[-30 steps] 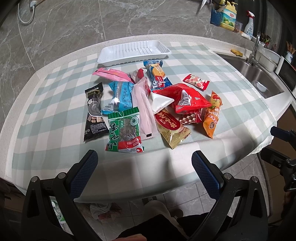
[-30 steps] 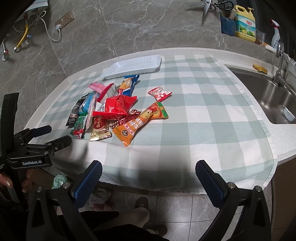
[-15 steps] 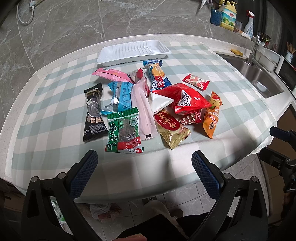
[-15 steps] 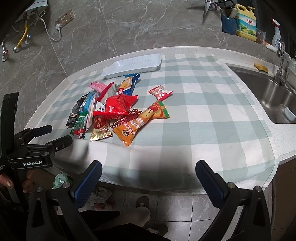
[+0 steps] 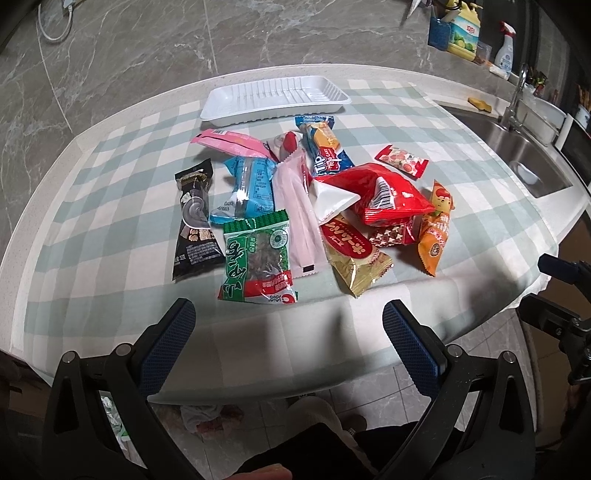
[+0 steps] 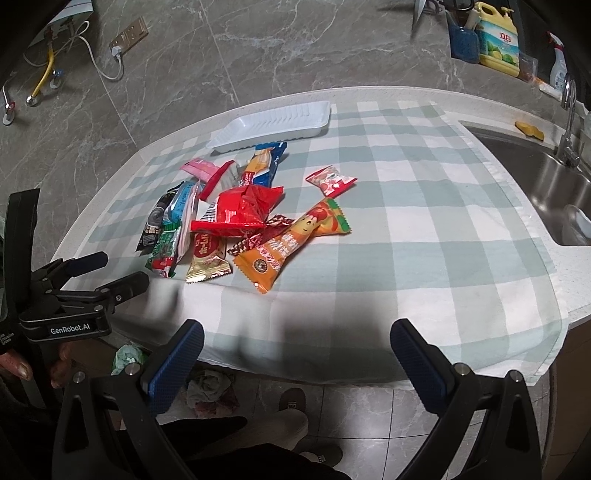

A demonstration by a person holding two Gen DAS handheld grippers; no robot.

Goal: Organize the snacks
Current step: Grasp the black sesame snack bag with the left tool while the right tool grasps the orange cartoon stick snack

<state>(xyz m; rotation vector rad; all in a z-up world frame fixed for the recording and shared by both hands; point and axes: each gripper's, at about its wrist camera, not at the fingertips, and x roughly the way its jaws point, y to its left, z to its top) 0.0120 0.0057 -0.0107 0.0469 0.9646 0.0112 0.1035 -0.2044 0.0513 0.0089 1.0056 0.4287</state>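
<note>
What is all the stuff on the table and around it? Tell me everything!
Tray: 1, white, empty, behind the snacks.
Snack packets: about 12, many colours, heaped mid-cloth.
Small red packet: 1, apart, towards the sink.
Cloth: 1, green-white check, over the counter.
Sink: 1, steel, far right.
Soap bottle: 1, yellow, back counter.
Spray bottle: 1, white, back counter.
Left claw: open, holding nothing.
Right claw: open, holding nothing.

checked cloth point(image 6: 424, 236) | steel sink point(image 6: 546, 177) | yellow detergent bottle point(image 6: 496, 40) | wall socket point(image 6: 129, 35)
</note>
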